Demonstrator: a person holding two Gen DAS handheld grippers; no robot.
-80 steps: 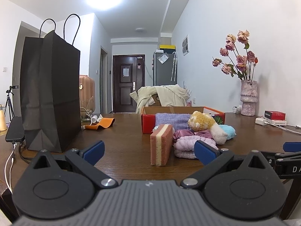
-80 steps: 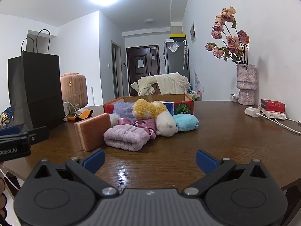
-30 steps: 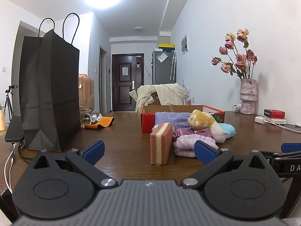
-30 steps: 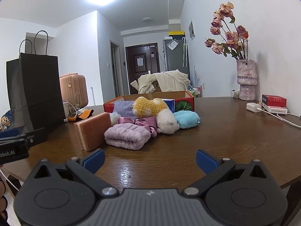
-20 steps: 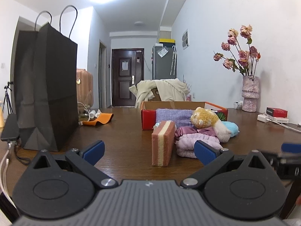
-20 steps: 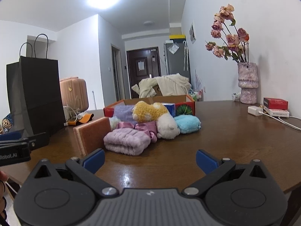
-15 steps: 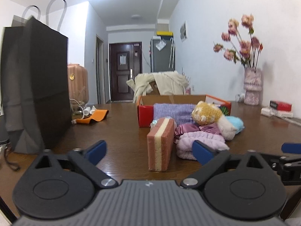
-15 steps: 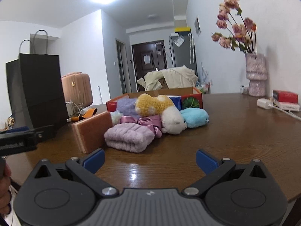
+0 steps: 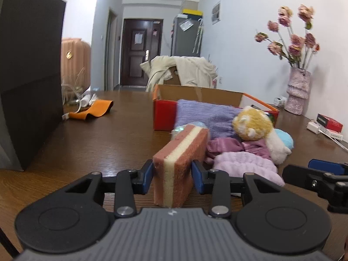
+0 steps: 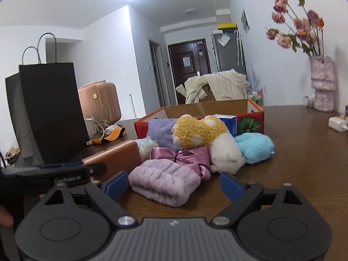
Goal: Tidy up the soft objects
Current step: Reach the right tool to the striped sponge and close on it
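A pink-and-cream sponge [image 9: 174,163] stands on edge on the brown table [image 9: 108,143]. My left gripper [image 9: 173,176] is closing on it, and both blue pads touch its faces. To its right lies a rolled lilac towel [image 10: 165,184], between the closing jaws of my right gripper [image 10: 173,186], whose pads stand clear of it. Behind the towel are a pink satin bow [image 10: 187,156], a yellow-and-white plush toy [image 10: 202,132] and a blue plush [image 10: 254,148]. A purple cloth [image 9: 204,117] leans on the red cardboard box [image 9: 165,113].
A tall black paper bag [image 9: 28,76] stands at the left. An orange strap [image 9: 95,111] and cables lie beyond it. At the right wall are a vase of flowers [image 9: 298,91], a red box [image 9: 328,124] and a white charger [image 10: 337,124].
Both grippers have moved forward to the pile. The left jaws have narrowed from wide to touching the sponge. The right jaws have narrowed slightly around the lilac towel.
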